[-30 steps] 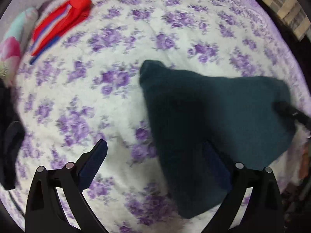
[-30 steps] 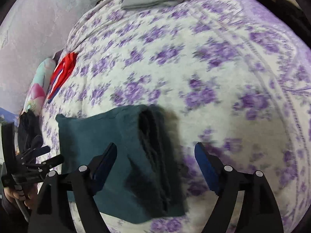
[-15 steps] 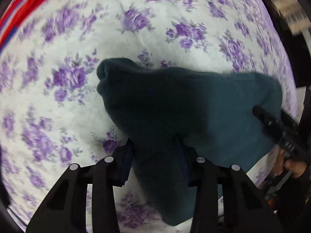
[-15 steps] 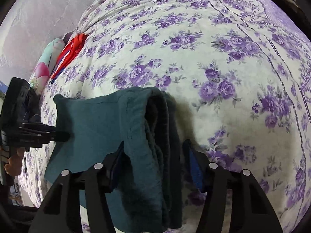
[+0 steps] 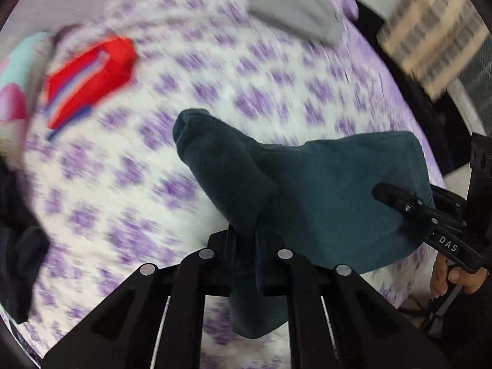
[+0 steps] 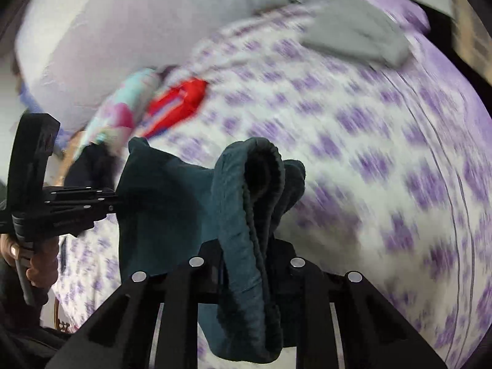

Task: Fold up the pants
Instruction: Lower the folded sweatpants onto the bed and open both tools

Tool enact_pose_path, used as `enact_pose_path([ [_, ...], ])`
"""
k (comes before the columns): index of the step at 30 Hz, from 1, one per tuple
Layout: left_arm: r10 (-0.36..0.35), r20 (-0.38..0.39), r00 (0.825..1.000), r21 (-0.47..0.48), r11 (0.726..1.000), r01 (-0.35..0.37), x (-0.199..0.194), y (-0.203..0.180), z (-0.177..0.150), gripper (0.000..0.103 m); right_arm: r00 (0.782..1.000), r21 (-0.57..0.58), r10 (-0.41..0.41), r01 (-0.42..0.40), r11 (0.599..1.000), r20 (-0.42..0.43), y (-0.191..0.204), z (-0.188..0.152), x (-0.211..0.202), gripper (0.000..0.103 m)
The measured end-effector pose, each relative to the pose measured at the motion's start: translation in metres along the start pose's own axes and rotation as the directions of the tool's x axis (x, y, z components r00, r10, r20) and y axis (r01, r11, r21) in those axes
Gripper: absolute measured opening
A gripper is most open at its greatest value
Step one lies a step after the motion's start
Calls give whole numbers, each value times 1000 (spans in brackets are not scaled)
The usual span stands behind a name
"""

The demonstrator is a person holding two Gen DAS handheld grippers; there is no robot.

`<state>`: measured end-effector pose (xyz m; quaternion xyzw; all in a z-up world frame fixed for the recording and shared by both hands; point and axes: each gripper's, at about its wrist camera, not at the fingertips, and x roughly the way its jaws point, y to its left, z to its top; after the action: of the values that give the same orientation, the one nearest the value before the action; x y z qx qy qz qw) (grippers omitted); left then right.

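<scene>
In the left wrist view, the teal pants (image 5: 323,190), folded into a thick bundle, hang just above the flowered bedspread (image 5: 129,184), and their long side stretches from the left gripper (image 5: 246,246) across to the right gripper (image 5: 409,206). The left gripper's jaws have just been closing and now pinch one corner of the cloth between them, almost fully together. The far free corner points toward the red garment (image 5: 89,83) on the bedspread.

In the right wrist view, the pants (image 6: 246,215) hang over the bedspread (image 6: 384,169) with the ribbed waistband standing up. The right gripper (image 6: 246,264) has also just been closing and clamps this thicker end. Each gripper holds one end, so I think both must travel together to lay the next fold.
</scene>
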<state>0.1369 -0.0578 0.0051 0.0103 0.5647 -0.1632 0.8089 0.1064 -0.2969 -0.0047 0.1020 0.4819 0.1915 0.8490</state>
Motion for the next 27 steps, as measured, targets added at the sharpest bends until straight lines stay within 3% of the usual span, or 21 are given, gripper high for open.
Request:
enact_pose_path([
  [5, 107, 80, 991, -87, 991, -100, -32, 59, 18, 8, 997, -45, 74, -73, 996, 30, 32, 47, 24, 21],
  [8, 158, 49, 986, -150, 977, -149, -24, 91, 22, 9, 995, -44, 101, -101, 994, 15, 47, 65, 62, 21],
  [11, 233, -4, 972, -200, 953, -229, 9, 126, 15, 10, 998, -85, 51, -53, 995, -24, 56, 70, 118, 27],
  [12, 264, -22, 964, -209, 942, -262, 28, 137, 11, 14, 999, -95, 16, -21, 995, -50, 55, 66, 141, 37],
  [14, 310, -85, 947, -234, 917, -322, 62, 159, -1, 22, 989, -110, -87, 73, 991, -123, 47, 58, 180, 47],
  [15, 306, -178, 935, -257, 903, -345, 87, 174, -12, 33, 973, -116, -151, 132, 984, -176, 40, 52, 199, 54],
  [16, 317, -187, 930, -263, 896, -358, 94, 179, -19, 39, 977, -85, -120, 106, 991, -178, 31, 49, 203, 55],
  [17, 341, -150, 928, -266, 890, -370, 86, 178, -21, 51, 981, -56, -97, 89, 994, -170, 27, 51, 198, 57],
  [18, 362, -123, 924, -258, 887, -382, 76, 176, -23, 56, 980, -41, -105, 99, 994, -171, 24, 54, 192, 57],
  [21, 382, -113, 917, -273, 876, -398, 55, 177, -26, 56, 989, -72, -123, 117, 990, -84, 33, 69, 156, 56],
  [22, 372, -94, 923, -294, 876, -383, 50, 177, -26, 57, 991, -100, -132, 127, 987, -39, 40, 73, 147, 52],
  [24, 336, -60, 940, -342, 878, -336, 43, 175, -26, 65, 991, -142, -127, 130, 981, 30, 58, 82, 138, 0],
  [27, 309, -113, 944, -350, 877, -329, 63, 171, -27, 66, 999, -121, -31, 28, 992, -28, 68, 91, 160, 1],
])
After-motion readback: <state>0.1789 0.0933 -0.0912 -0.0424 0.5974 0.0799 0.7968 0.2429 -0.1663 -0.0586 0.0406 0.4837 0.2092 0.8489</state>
